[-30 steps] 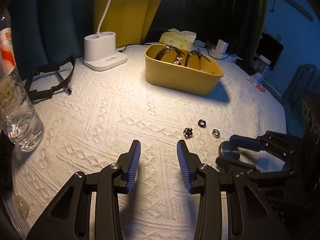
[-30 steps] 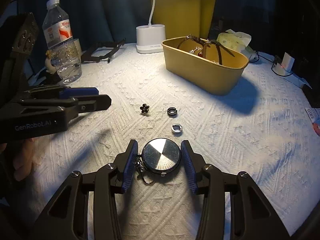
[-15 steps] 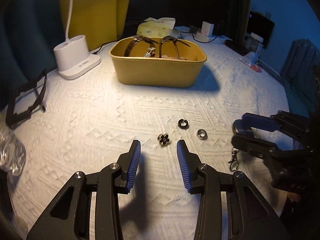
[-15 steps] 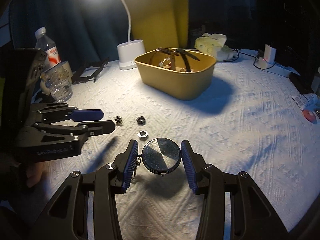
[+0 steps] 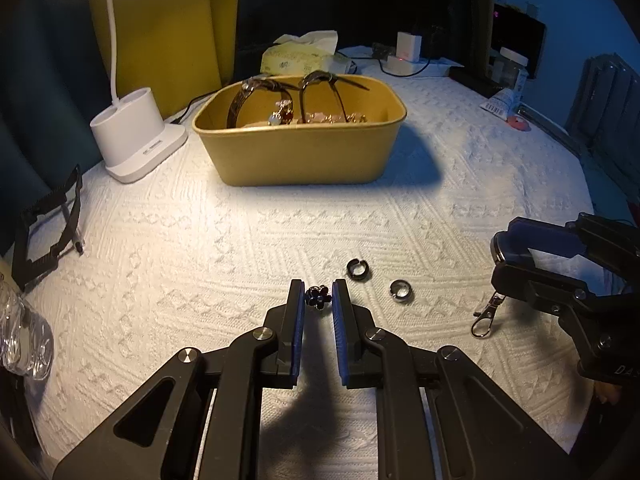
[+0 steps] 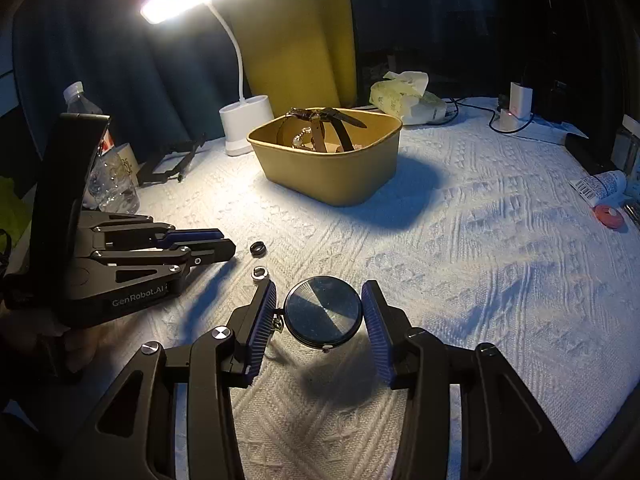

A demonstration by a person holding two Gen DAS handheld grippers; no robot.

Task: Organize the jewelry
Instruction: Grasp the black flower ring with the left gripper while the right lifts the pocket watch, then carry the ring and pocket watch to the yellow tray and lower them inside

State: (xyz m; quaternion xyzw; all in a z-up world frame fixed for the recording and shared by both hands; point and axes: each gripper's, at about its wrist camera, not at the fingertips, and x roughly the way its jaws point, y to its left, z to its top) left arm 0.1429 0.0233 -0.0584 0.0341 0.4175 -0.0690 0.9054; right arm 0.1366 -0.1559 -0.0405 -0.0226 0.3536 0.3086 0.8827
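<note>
My left gripper (image 5: 318,294) has narrowed around a small black flower-shaped piece (image 5: 318,295) on the white cloth; whether the pads touch it is unclear. A dark open ring (image 5: 357,269) and a silver ring (image 5: 400,290) lie just to its right. My right gripper (image 6: 320,312) is shut on a round metal pocket watch (image 6: 323,312) and holds it above the cloth; its clasp (image 5: 484,316) hangs below. The yellow box (image 5: 304,152) with watches and jewelry stands further back. The left gripper also shows in the right wrist view (image 6: 224,242).
A white lamp base (image 5: 138,136) stands left of the box, a black strap (image 5: 48,224) and a water bottle (image 6: 104,160) further left. A tissue pack (image 5: 304,56), chargers (image 5: 408,50) and a tube (image 6: 600,186) lie at the back and right.
My left gripper moved forward to the flower piece and its jaws narrowed around it. My right gripper lifted the pocket watch higher off the cloth.
</note>
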